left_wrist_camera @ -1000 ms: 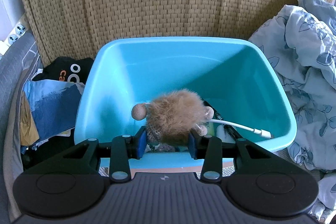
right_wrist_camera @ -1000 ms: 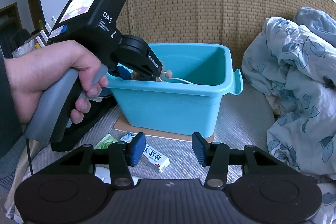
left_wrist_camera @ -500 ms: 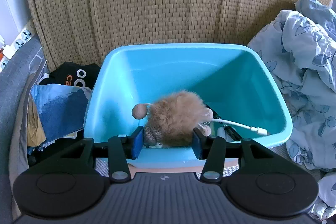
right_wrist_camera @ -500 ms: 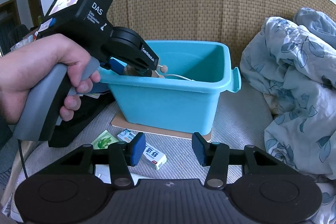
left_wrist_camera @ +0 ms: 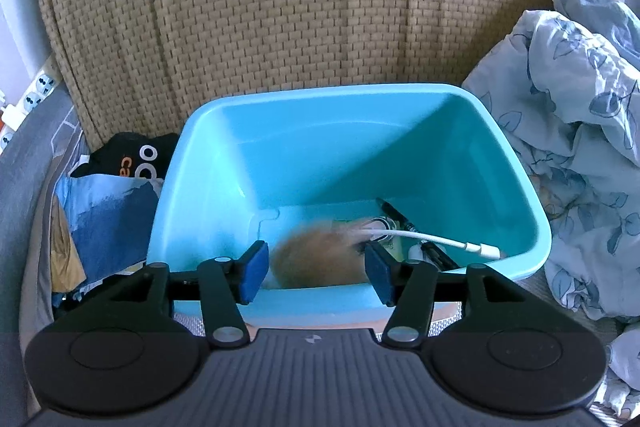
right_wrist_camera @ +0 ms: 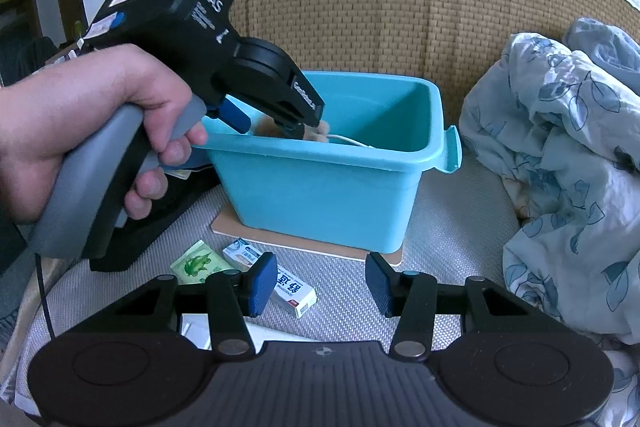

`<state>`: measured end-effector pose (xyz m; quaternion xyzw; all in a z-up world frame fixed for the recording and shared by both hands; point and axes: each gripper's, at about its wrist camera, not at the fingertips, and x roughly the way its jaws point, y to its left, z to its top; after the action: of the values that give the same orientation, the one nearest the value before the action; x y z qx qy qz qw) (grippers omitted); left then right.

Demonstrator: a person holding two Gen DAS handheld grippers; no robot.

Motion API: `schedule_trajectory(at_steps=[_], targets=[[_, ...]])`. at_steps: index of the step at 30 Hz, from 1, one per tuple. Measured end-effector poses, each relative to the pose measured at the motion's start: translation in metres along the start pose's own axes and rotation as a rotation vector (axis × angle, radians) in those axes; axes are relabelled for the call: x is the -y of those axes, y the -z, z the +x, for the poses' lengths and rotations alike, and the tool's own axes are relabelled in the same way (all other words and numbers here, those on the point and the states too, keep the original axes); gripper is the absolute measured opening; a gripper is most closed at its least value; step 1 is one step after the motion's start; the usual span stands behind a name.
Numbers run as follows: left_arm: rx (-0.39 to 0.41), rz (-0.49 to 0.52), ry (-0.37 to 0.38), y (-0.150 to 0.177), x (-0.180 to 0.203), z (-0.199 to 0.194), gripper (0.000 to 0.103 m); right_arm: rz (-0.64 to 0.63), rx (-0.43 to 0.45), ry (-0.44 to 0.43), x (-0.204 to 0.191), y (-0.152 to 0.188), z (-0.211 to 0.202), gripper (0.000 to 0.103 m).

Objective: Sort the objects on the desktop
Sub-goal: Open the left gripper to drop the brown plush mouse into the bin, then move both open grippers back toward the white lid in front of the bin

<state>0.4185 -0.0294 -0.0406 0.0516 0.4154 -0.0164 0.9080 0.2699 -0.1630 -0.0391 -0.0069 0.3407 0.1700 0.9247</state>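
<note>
While the left gripper [left_wrist_camera: 316,269] hangs over the near rim of the blue tub [left_wrist_camera: 532,211], its jaws have just been opening and now stand apart, with the furry brown toy [left_wrist_camera: 320,259] blurred between them and clear of both blue pads [left_wrist_camera: 252,277]. The toy sits low inside the tub at its 6 o'clock side. A white cable [left_wrist_camera: 436,241] lies at the toy's 3 o'clock, running over a black pen [left_wrist_camera: 400,221] on the tub floor.

In the right wrist view, a hand [right_wrist_camera: 80,131] grips the left tool's grey handle at 9 o'clock, its nose dipping into the tub. The right gripper [right_wrist_camera: 322,285] is apart and holds nothing, hovering above the grey woven mat [right_wrist_camera: 440,227]. Just beyond its left pad lie a small white box [right_wrist_camera: 294,291], a blue and white pack [right_wrist_camera: 242,253] and a green sachet [right_wrist_camera: 196,263]. A flowered quilt [right_wrist_camera: 560,155] is heaped at 3 o'clock.
</note>
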Motion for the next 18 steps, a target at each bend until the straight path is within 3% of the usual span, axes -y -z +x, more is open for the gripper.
schedule_trajectory(at_steps=[8,18], targets=[[0.027,-0.024,0.007,0.002,-0.006,-0.007,0.064,0.016,-0.003,0.008,0.005,0.000,0.000,0.053],[0.063,-0.061,0.025,0.013,-0.018,-0.036,0.064,0.006,-0.016,0.009,0.002,0.002,0.002,0.053]])
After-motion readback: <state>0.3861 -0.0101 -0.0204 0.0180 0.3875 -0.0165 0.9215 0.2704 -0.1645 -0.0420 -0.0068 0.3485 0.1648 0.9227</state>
